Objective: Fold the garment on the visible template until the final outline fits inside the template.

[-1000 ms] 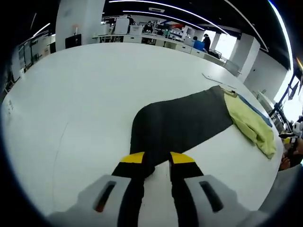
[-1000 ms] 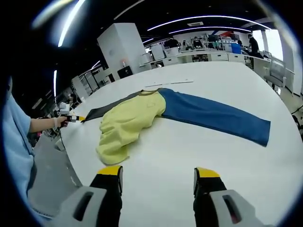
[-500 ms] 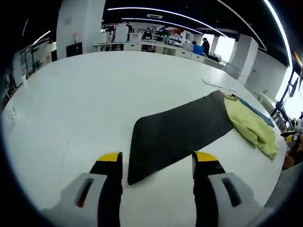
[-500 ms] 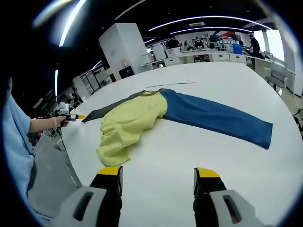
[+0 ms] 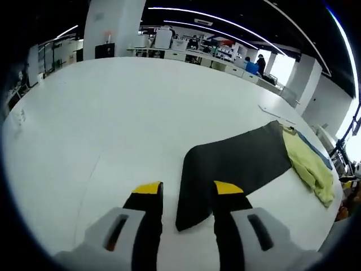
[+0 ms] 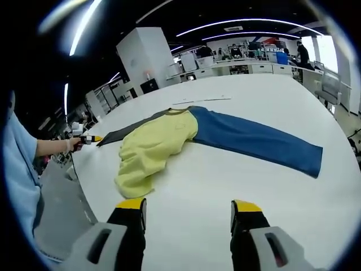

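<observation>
Left gripper view: left gripper (image 5: 186,192) jaws apart astride the dark sleeve (image 5: 234,166) end of the garment (image 5: 307,164) lying flat on the white desk (image 5: 101,113); right gripper view: right gripper (image 6: 188,210) jaws apart, clear of the garment's yellow body (image 6: 152,149) and blue sleeve (image 6: 256,141).

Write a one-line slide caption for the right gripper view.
Open right gripper above a white table bearing a yellow, blue and dark garment.

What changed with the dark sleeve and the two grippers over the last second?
The left gripper, shut on the dark sleeve end a second ago, let it go and opened wide; its jaws have now narrowed around the sleeve tip, not yet closed. The right gripper stayed open above the table; the yellow body and blue sleeve lie unchanged.
</observation>
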`<state>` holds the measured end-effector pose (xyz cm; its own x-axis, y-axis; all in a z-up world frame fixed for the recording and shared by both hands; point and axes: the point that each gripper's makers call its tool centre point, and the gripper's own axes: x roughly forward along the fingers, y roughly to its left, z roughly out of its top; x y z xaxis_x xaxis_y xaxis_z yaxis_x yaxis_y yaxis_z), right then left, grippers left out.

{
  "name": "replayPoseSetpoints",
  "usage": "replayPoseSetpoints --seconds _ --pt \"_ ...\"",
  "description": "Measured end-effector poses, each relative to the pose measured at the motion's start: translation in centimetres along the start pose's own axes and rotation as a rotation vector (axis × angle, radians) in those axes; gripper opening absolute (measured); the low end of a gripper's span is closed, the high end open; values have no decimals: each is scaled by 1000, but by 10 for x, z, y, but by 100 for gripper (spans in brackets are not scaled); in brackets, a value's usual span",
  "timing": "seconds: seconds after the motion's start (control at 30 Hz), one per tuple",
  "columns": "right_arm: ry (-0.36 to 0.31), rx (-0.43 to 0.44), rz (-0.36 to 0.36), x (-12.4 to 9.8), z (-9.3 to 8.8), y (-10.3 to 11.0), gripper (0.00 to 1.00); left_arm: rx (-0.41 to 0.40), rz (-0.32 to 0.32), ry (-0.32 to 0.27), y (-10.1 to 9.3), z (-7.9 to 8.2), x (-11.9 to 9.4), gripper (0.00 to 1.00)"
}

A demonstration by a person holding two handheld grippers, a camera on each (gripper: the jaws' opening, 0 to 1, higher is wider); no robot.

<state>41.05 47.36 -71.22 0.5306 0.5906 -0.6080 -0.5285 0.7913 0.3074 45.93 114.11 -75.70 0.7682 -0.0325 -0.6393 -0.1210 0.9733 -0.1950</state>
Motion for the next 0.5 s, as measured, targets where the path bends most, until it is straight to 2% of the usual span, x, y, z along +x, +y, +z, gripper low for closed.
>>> replayPoseSetpoints --seconds 0.07,0.17,0.27,0.5 --pt "1 1 -4 -1 -1 -1 59 8 9 10 0 -2 2 22" --pt "0 6 -7 -2 -2 -1 59 16 28 20 2 -4 5 20" --pt "0 7 -10 -4 -3 -2 59 67 39 38 2 -7 8 20" --pt "-4 15 -16 -6 -4 -3 59 81 46 45 -1 -8 10 11"
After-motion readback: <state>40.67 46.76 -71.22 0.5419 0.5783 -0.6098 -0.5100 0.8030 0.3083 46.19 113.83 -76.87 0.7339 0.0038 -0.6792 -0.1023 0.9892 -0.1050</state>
